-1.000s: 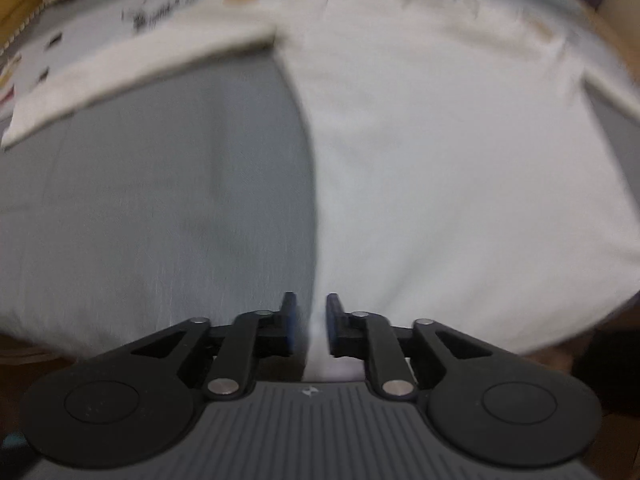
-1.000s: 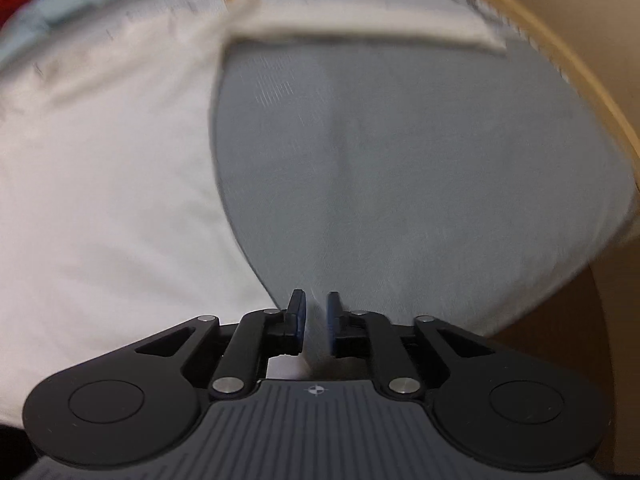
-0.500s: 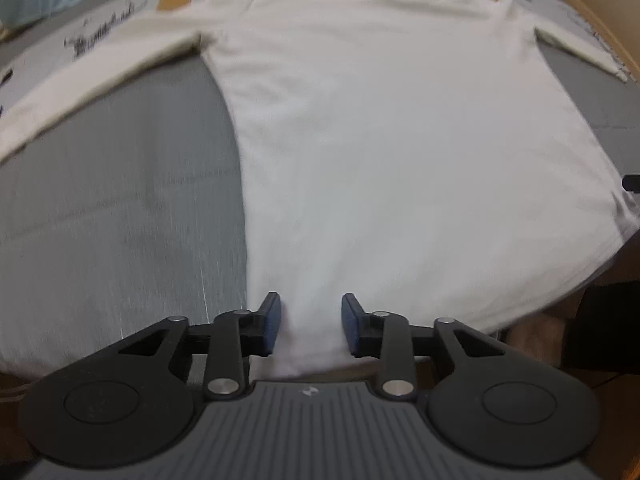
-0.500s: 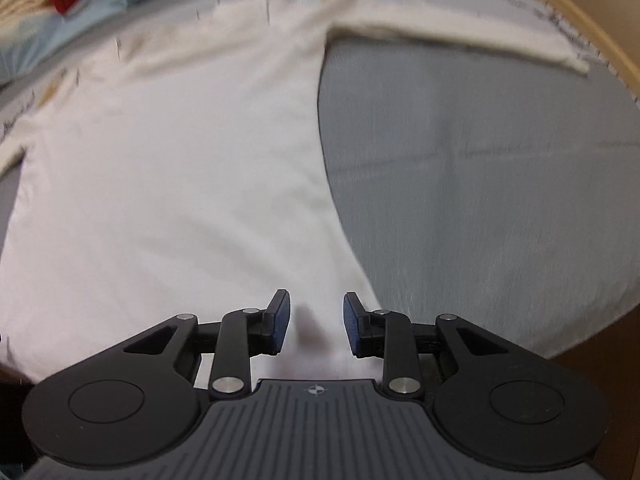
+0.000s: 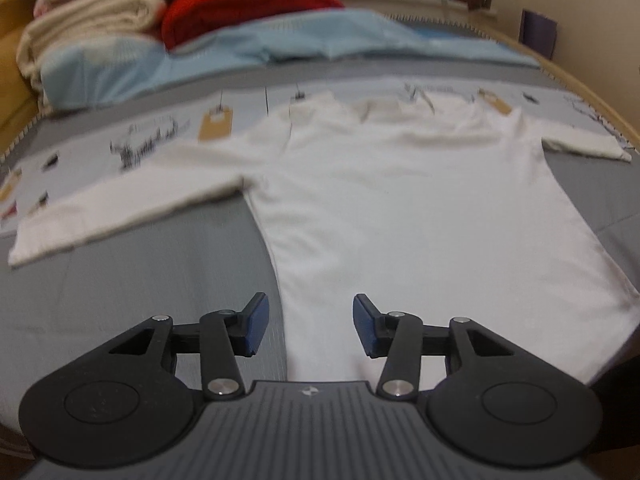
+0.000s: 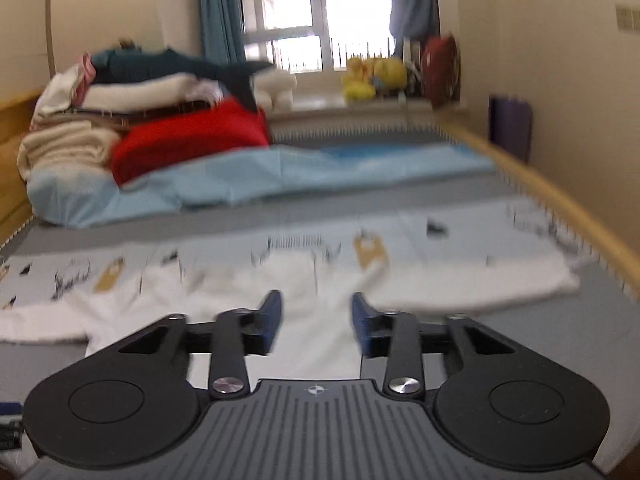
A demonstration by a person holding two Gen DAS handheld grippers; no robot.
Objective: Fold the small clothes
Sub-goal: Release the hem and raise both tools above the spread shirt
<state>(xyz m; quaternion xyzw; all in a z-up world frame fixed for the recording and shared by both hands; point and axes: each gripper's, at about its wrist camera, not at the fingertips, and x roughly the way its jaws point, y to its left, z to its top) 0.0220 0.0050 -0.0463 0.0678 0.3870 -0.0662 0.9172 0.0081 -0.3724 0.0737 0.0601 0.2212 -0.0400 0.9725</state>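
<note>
Both hand-held grippers [image 5: 308, 326] [image 6: 316, 326] are opening, empty, above the flat white shirt [image 5: 420, 208].

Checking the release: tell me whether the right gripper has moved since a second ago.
Yes. The right gripper has lifted and tilted up off the white shirt: the window now shows, and its jaws are opening with nothing gripped.

White shirt [image 5: 400, 216] on grey bedcover [image 5: 132, 288], pale-blue printed sheet [image 5: 120, 148], red blanket [image 5: 244, 8], light-blue quilt [image 5: 280, 40]
</note>
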